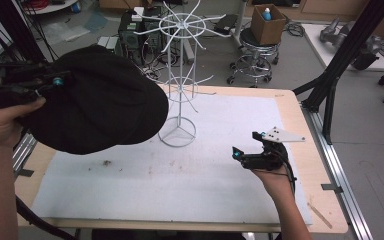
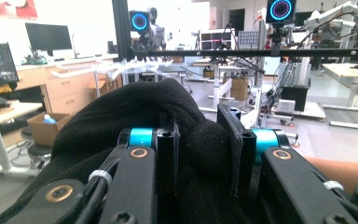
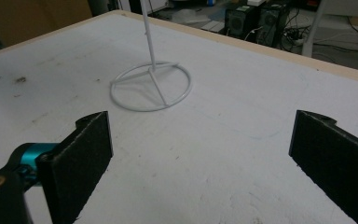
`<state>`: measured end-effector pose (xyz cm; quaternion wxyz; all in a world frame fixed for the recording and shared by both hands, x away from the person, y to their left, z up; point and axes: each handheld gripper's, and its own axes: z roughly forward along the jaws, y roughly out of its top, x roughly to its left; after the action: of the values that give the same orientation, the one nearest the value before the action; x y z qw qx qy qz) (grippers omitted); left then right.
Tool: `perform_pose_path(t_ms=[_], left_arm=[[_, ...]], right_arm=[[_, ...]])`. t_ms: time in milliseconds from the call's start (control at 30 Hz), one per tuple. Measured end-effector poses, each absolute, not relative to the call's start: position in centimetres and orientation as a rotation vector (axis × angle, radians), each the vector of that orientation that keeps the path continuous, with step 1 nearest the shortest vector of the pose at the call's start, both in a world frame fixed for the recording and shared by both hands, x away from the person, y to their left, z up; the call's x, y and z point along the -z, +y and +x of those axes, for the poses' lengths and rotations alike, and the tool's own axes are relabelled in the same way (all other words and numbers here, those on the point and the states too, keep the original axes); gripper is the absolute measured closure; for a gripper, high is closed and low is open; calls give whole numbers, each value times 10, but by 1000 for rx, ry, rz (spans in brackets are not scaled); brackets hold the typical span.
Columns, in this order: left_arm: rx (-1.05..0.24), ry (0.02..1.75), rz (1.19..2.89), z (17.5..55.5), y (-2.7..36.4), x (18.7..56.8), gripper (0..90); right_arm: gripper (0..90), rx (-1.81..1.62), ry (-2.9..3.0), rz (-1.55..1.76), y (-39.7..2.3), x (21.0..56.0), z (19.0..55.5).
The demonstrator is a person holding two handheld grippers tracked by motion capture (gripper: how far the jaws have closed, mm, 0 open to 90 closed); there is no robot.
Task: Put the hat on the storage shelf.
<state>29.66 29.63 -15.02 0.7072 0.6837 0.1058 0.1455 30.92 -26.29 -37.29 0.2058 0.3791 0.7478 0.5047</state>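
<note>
hat [image 1: 100,100] raised left of rack [image 1: 180,75] | rack mid-table [image 1: 290,107] | right gripper [image 1: 250,150] right, low

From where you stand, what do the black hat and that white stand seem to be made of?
The black hat, pinched in the left gripper, looks like soft matte cloth, perhaps fleece or felt: it sags and folds between the jaws and shows no shine. The white stand looks like thin metal wire, painted or coated white: slim rods, a ring base and spoke-like hooks. The coating type cannot be told.
</note>
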Motion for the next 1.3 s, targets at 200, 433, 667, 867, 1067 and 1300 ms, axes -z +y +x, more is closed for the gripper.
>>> perform_pose_path(t_ms=[200, 433, 667, 867, 1067, 1300], left_arm=[[-330, 228, 1474, 296, 302, 138, 704], [-345, 228, 1453, 296, 304, 124, 705], [-364, 201, 1461, 301, 300, 97, 704], [-371, 176, 1461, 312, 291, 77, 704], [-374, 184, 1469, 325, 290, 74, 703], [-336, 143, 1415, 320, 311, 81, 704]], right_arm=[[51, -1412, 2079, 1060, -264, 373, 309], [51, -1407, 2085, 1064, -263, 373, 309], [51, -1405, 2091, 1056, -263, 374, 310], [51, -1407, 2092, 1064, -263, 375, 310], [51, -1412, 2088, 1063, -264, 375, 310], [51, -1404, 2099, 1071, -265, 377, 312]])
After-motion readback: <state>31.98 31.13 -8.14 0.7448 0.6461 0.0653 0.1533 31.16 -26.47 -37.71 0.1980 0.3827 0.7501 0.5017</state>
